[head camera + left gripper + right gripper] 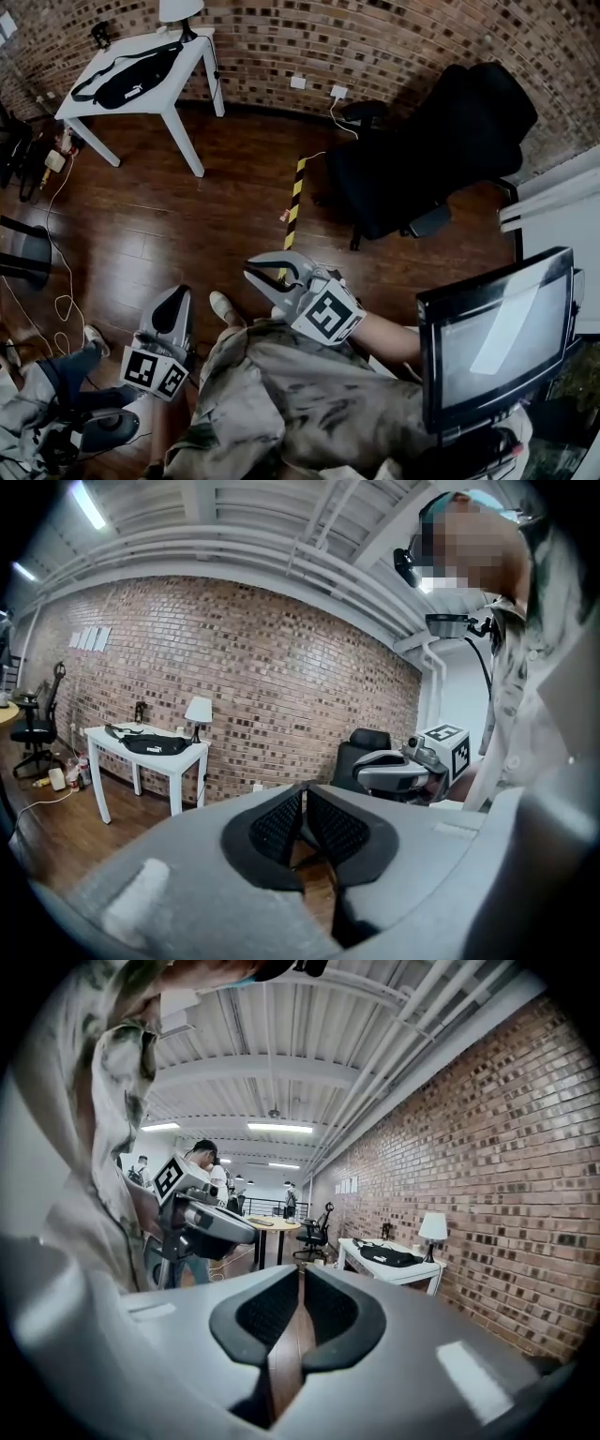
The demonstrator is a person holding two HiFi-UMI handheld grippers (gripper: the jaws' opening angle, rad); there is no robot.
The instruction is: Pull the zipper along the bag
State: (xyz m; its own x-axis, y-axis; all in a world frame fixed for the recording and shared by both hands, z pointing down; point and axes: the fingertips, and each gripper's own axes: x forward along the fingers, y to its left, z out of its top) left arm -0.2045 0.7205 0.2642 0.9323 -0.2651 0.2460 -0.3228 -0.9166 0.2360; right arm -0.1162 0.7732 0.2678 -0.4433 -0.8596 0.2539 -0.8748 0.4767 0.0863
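A black waist bag [124,79] lies on a white table [183,58] at the far left against the brick wall, well away from both grippers. It also shows small in the left gripper view as the bag [155,745] and in the right gripper view as the bag [389,1257]. My left gripper [173,302] hangs low beside the person's leg, its jaws shut with nothing between them [305,791]. The right gripper [261,274] is held over the wooden floor, also shut and empty [300,1275]. No zipper detail can be made out at this distance.
A black office chair [441,141] stands at the right by the wall and a monitor [497,337] is close at the lower right. Yellow-black tape [295,192] marks the floor. Cables [61,234] trail at the left. A lamp [180,9] stands on the table.
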